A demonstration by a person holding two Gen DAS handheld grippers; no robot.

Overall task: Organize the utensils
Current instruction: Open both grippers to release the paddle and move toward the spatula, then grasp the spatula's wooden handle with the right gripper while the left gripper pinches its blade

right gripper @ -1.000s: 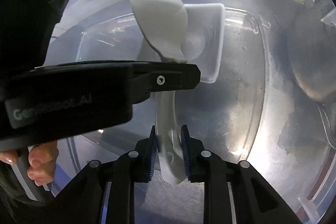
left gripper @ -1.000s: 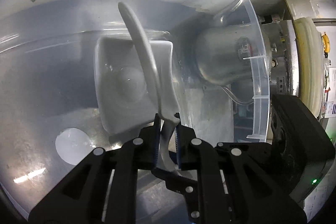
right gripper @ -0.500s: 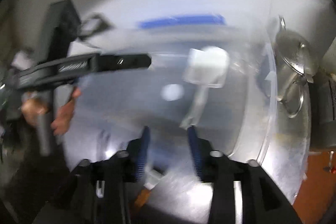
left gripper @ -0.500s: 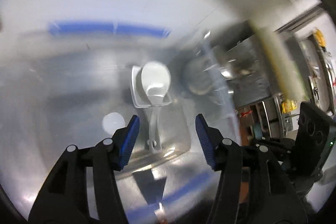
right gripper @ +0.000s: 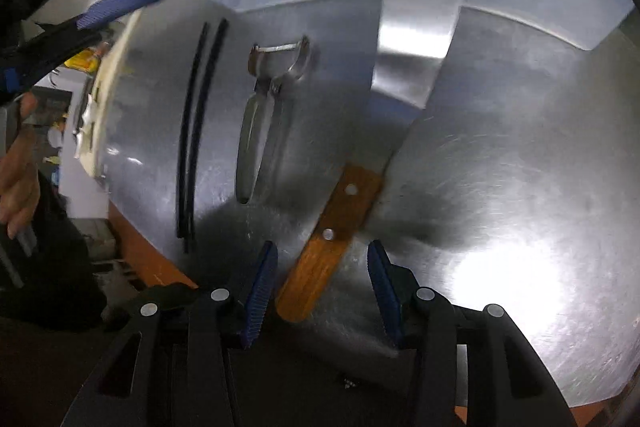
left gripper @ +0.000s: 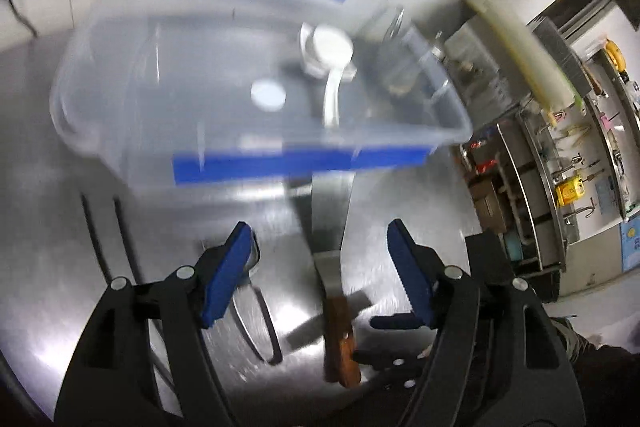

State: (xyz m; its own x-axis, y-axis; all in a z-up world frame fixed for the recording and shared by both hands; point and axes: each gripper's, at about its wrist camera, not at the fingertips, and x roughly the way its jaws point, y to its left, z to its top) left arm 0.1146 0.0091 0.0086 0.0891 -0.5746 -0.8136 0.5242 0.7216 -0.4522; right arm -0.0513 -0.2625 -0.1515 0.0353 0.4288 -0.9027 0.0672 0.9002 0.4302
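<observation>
White plastic spoon (left gripper: 334, 67) lies in the clear plastic bin with blue rim strips (left gripper: 280, 161), bowl on a small white dish (left gripper: 310, 45) | my left gripper (left gripper: 316, 267) and right gripper (right gripper: 322, 285) gape, empty | wooden-handled cleaver (right gripper: 332, 231) on steel table (right gripper: 520, 147) | right view alone shows steel peeler (right gripper: 266, 107), black chopsticks (right gripper: 196, 131).
</observation>
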